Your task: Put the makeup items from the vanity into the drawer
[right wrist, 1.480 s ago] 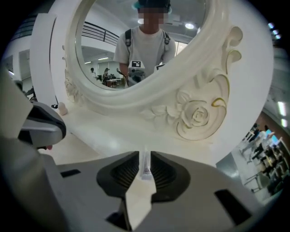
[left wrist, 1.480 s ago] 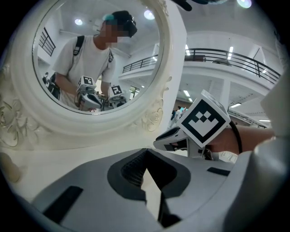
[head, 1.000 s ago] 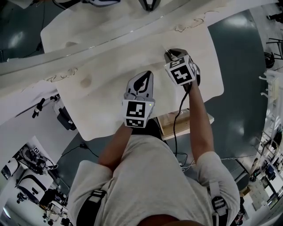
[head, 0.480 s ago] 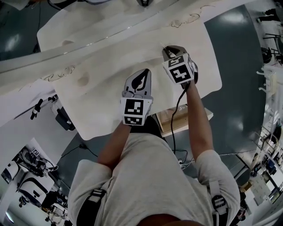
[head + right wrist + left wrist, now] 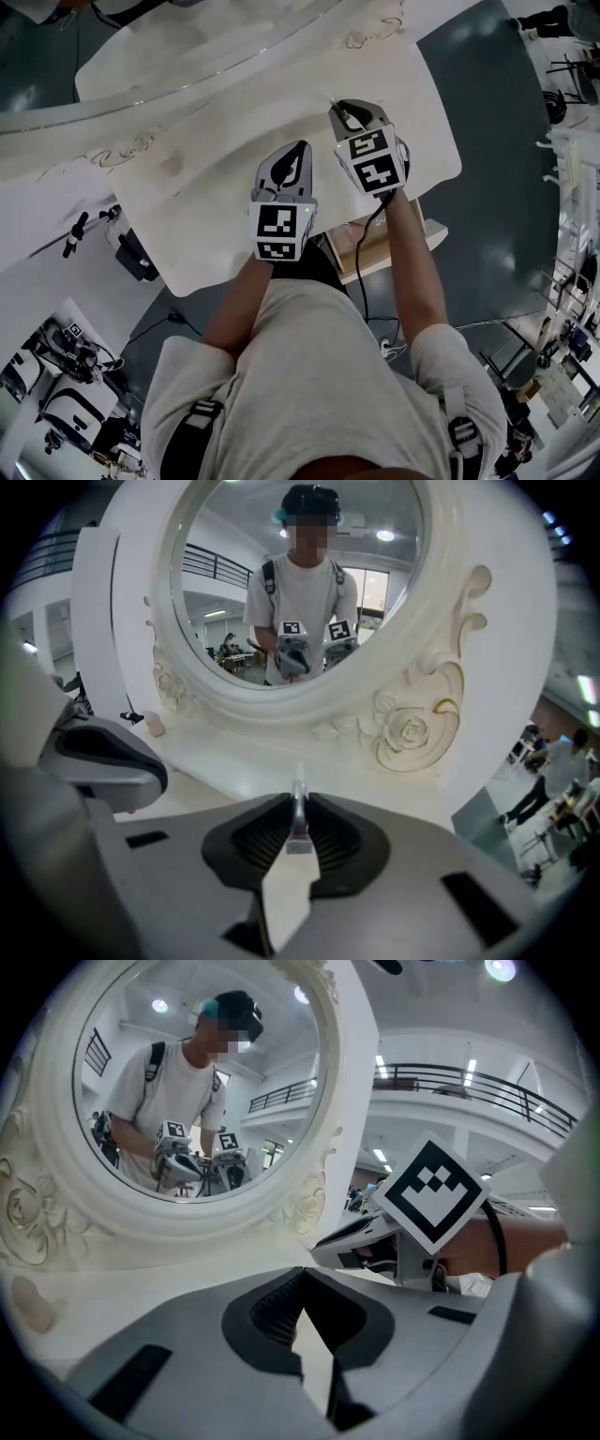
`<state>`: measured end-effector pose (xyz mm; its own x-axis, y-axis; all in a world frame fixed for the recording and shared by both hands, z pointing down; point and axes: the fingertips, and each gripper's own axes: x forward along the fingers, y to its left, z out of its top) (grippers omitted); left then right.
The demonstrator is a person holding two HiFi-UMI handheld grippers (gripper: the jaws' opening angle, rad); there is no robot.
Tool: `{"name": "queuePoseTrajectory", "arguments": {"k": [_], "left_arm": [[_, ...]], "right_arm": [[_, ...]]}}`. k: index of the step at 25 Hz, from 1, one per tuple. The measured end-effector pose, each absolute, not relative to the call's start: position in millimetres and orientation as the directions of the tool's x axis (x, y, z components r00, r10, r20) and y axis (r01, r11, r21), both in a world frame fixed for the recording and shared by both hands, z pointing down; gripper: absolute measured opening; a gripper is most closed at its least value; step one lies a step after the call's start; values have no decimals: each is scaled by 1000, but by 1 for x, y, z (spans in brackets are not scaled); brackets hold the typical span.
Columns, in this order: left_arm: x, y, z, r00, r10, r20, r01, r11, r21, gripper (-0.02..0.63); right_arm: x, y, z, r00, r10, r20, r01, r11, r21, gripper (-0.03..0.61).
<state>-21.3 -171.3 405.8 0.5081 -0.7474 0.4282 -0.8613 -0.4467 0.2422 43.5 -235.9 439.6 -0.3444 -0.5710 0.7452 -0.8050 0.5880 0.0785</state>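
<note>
My right gripper (image 5: 340,110) hangs over the back right part of the white vanity top (image 5: 216,225). In the right gripper view its jaws (image 5: 298,803) have just been closing and are shut on a slim silvery makeup stick (image 5: 298,819), which stands upright between the pads. The stick's thin tip pokes out past the jaws. My left gripper (image 5: 301,148) rests just left of it over the middle of the vanity, and its jaws (image 5: 302,1279) meet at the tips with nothing between them. Under the vanity's front edge, a wooden drawer (image 5: 380,251) stands pulled out.
A small beige round piece (image 5: 172,166) lies on the vanity's left part, near the mirror base (image 5: 33,1307). The ornate oval mirror (image 5: 291,592) rises along the back. A cable runs down from the right gripper. Dark floor lies to the right of the vanity.
My right gripper has lifted off the vanity top with the stick and shifted a little leftward in the head view. The left gripper has stayed where it was.
</note>
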Motion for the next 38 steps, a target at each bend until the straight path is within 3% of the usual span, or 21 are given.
{"name": "queuePoseTrajectory", "arguments": {"k": [16, 27, 38], "left_arm": [[4, -136, 366, 571, -735, 366, -820, -524, 230, 6], [30, -97, 368, 692, -645, 323, -719, -658, 225, 6], [111, -43, 364, 800, -500, 331, -580, -787, 211, 6]], "right_arm": [[61, -162, 349, -340, -782, 522, -923, 384, -25, 67], [82, -97, 343, -194, -870, 454, -977, 212, -11, 67], [157, -25, 337, -11, -905, 424, -1000, 3, -21, 67]]}}
